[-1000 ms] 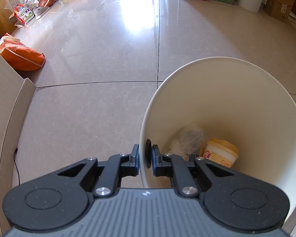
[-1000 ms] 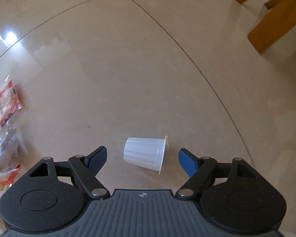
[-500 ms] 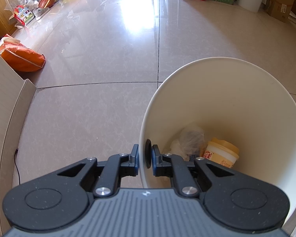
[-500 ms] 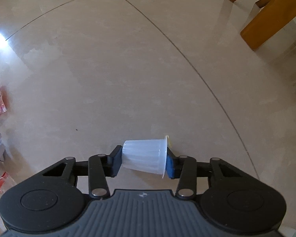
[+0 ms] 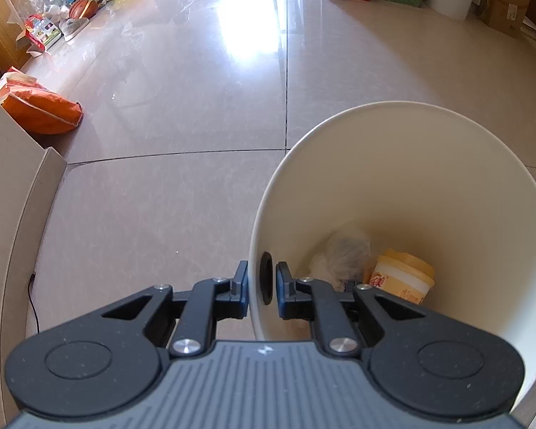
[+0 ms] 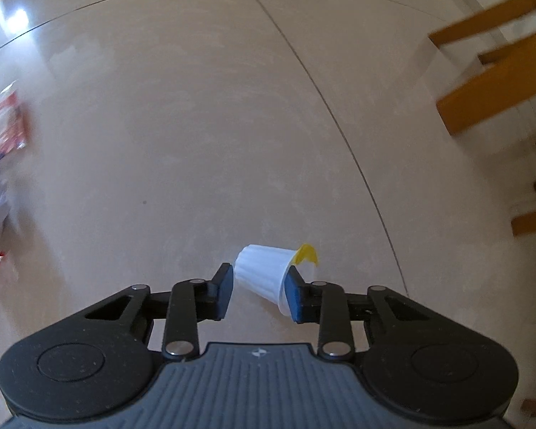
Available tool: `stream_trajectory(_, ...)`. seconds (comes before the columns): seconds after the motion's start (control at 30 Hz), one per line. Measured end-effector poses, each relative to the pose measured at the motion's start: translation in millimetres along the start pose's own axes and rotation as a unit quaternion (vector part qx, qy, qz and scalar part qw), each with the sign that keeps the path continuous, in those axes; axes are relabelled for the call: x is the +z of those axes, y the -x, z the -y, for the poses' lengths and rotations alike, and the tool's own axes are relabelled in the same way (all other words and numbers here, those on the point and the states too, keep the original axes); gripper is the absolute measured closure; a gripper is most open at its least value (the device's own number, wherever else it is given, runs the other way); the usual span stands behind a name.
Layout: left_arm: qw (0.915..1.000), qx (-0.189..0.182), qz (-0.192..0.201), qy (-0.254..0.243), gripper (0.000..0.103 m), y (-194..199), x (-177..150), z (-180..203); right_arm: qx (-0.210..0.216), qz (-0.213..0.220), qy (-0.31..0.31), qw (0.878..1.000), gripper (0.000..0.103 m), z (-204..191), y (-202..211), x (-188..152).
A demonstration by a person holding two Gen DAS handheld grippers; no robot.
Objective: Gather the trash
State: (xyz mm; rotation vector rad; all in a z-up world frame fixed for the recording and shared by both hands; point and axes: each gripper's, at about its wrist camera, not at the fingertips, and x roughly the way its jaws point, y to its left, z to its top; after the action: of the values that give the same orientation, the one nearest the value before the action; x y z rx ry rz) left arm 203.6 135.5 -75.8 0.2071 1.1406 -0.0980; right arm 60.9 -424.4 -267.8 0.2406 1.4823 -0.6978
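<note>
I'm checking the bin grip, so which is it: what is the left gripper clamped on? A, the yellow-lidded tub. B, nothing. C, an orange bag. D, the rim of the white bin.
D: the left gripper has one jaw outside and one inside the wall of the white bin, while the yellow-lidded tub lies down inside it.
</note>
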Motion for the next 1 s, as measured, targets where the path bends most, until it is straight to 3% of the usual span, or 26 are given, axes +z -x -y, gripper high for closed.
stream_trajectory(0.13,1.0000,-0.003,-0.001,0.006,0.091,0,1,-3,0.026,-0.001,-0.019,0.999,0.063,8,2,2)
stream_trajectory(0.2,1.0000,-0.001,-0.002,0.004,0.091,0,1,-2,0.036,0.008,-0.029,0.999,0.048,12,3,2)
stream_trajectory(0.53,1.0000,0.000,-0.001,0.003,0.091,0,2,0,0.025,-0.011,-0.045,0.999,0.045,25,-14,10)
stream_trajectory(0.67,1.0000,0.000,0.000,0.003,0.091,0,1,-1,0.030,-0.007,-0.052,0.998,0.025,38,-11,15)
stream_trajectory(1.0,1.0000,0.007,0.001,-0.001,0.091,1,1,4,0.020,-0.012,-0.075,0.997,0.027,46,-41,9)
